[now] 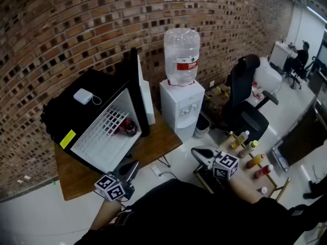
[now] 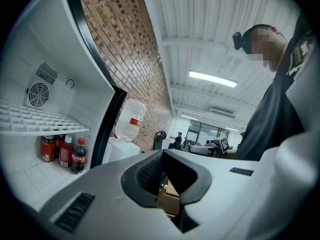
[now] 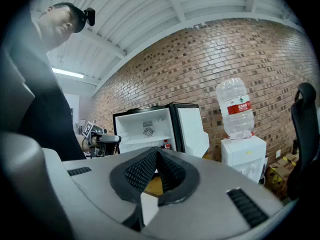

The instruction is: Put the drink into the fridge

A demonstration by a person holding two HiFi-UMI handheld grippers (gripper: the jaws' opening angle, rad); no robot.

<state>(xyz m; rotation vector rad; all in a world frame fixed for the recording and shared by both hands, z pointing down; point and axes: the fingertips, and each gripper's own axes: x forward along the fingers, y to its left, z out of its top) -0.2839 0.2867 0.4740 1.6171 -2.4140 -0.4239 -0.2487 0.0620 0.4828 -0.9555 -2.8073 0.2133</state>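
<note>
We hold the left gripper (image 2: 162,155) level, its jaws pressed fully together with nothing between them; the right gripper (image 3: 157,152) likewise has its ribbed black pads meeting at the tips and grasps nothing. Straight ahead of the left gripper, close beyond its tips, stands the black compact fridge with a white interior (image 1: 97,86), on a brown wooden table (image 1: 163,137), with its white-lined door (image 1: 145,103) swung wide open. Up and to the left of the left gripper in its own view, a white wire shelf (image 2: 35,120) crosses the cavity; beneath that shelf stand red cans (image 2: 48,149) and a dark cola bottle with a red cap (image 2: 78,156), packed close together. The drinks outside the fridge, a cluster of small plastic bottles in yellow, orange and red (image 1: 257,161), stand upright to the right of the right gripper, well apart from its tips and on the side away from the fridge; we cannot tell which of them the task means. Ahead of the right gripper, against the red-brown brick wall (image 1: 76,29), a white water dispenser (image 1: 181,108) carries a clear plastic water jug with a red label (image 1: 181,55); further to that gripper's right sits a black office chair (image 1: 244,103). A small white box (image 1: 83,96) lies on the fridge's top.
</note>
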